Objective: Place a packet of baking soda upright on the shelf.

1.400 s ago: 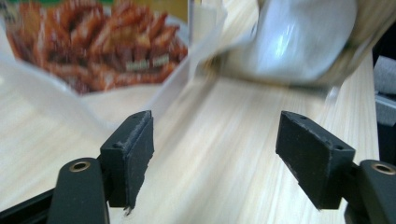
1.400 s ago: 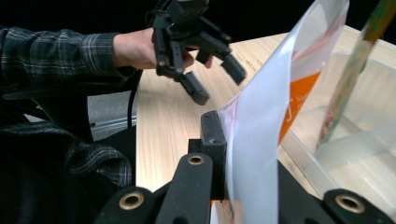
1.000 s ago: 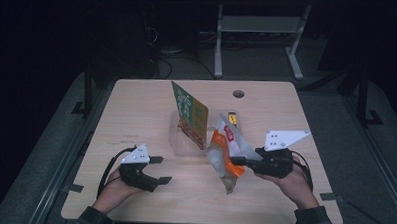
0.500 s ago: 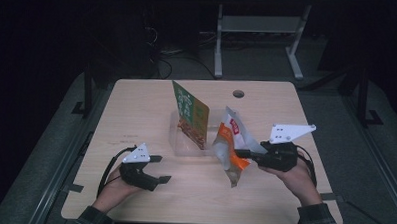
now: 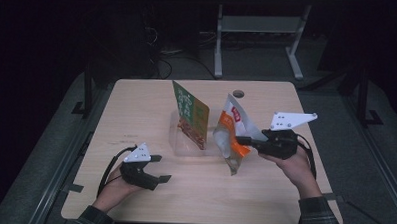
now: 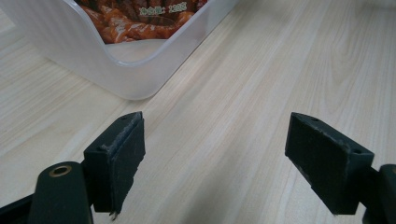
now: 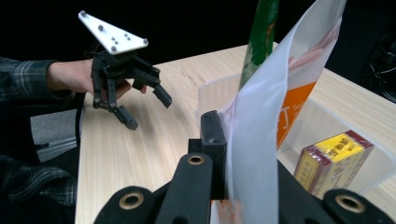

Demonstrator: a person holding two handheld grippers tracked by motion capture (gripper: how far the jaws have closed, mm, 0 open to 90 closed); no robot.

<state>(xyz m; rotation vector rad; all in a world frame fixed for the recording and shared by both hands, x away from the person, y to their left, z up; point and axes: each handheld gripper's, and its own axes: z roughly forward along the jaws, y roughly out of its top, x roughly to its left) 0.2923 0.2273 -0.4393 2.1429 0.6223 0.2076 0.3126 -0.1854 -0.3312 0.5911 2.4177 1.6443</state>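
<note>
Mostly hidden: right gripper point(image 5: 241, 140) jaws clamp white-orange packet point(image 5: 231, 138); left gripper point(image 5: 159, 168) jaws gape, empty.

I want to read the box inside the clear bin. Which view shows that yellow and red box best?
The right gripper view: the yellow and red box stands upright inside the clear bin, its top and one side visible, though the print is blurred. From the high view the snack bags hide it; the left gripper view catches a bin corner.

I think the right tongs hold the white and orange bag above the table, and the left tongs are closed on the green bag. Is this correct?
Not quite. The right tongs do hold the white and orange bag, but the left tongs are open and hold nothing. The left gripper view shows their jaws wide apart over bare table. The green bag stands in the clear bin.
</note>
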